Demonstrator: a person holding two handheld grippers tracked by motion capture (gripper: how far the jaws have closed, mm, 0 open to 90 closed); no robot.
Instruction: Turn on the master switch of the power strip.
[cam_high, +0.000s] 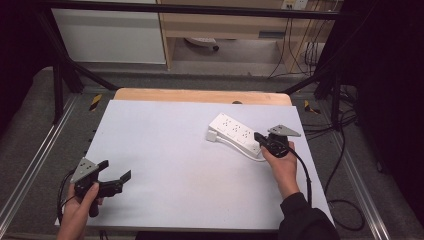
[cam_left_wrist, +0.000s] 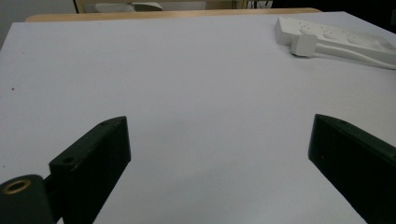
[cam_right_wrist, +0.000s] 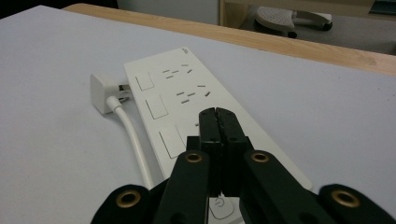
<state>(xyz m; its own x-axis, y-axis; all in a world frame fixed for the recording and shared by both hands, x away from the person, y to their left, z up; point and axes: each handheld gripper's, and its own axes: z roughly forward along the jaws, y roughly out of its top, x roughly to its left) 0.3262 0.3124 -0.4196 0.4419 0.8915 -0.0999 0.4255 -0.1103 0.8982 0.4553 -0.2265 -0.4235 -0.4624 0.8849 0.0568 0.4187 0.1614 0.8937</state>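
A white power strip (cam_high: 235, 132) lies at an angle on the right half of the white table (cam_high: 165, 150); its white plug (cam_high: 211, 135) and cord rest beside its left end. My right gripper (cam_high: 258, 136) hovers over the strip's near end, jaws shut together with nothing between them. In the right gripper view the closed tips (cam_right_wrist: 218, 113) sit above the strip (cam_right_wrist: 187, 100), near its row of switches, with the plug (cam_right_wrist: 102, 92) to the left. My left gripper (cam_high: 116, 170) is held at the table's near left, jaws wide open and empty. The left gripper view shows the strip (cam_left_wrist: 336, 39) far right.
The wooden table edge (cam_high: 200, 95) runs along the back. A black frame (cam_high: 60, 70) and metal rails (cam_high: 30, 165) flank the table. Cables (cam_high: 345, 200) lie on the floor at the right. A cabinet and a chair base (cam_high: 202, 44) stand behind.
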